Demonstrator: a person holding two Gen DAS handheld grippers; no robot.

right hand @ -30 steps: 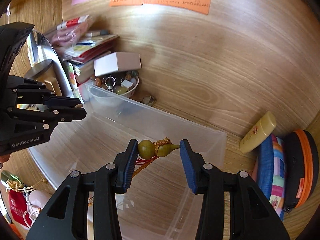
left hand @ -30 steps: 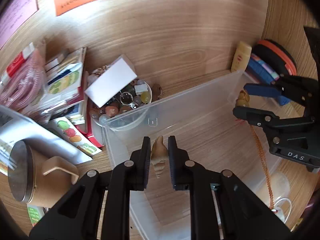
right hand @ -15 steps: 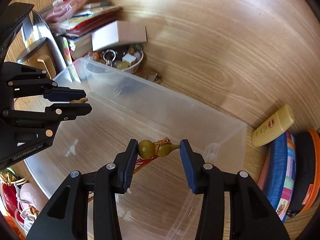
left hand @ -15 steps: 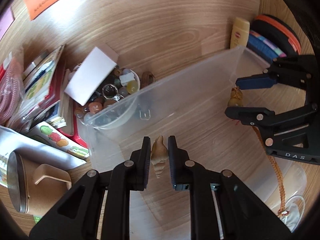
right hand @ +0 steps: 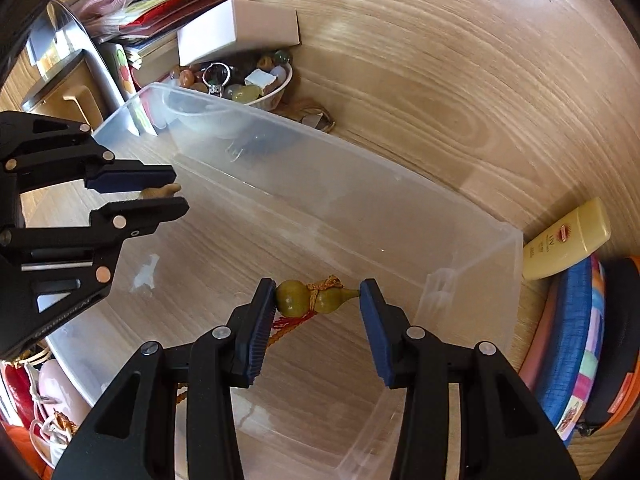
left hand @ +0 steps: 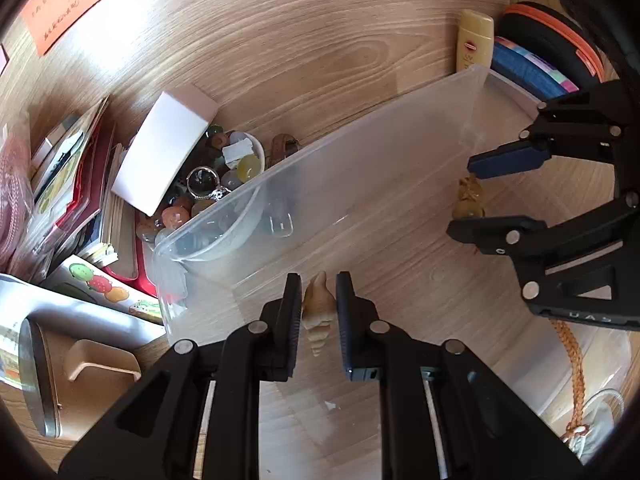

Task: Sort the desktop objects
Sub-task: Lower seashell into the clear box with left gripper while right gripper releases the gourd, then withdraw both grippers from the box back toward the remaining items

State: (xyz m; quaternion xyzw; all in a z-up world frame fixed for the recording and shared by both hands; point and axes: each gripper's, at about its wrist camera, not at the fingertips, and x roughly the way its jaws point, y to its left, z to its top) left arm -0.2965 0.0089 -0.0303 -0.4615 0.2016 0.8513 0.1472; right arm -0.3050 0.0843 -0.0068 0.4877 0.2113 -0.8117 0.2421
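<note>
Wooden desk [left hand: 320, 40]; orange note [left hand: 72, 4] on it.

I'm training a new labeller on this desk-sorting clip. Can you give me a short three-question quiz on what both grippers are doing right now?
1. True or false: the left gripper is shut on a spiral seashell.
2. What does the right gripper hold? A) a yellow tube B) a green gourd charm with an orange cord C) a key ring
3. Fill in: both grippers hang over the clear plastic ____.

Key: 1 true; 2 B; 3 bin. The yellow tube lies outside the bin, on the wooden desk.
</note>
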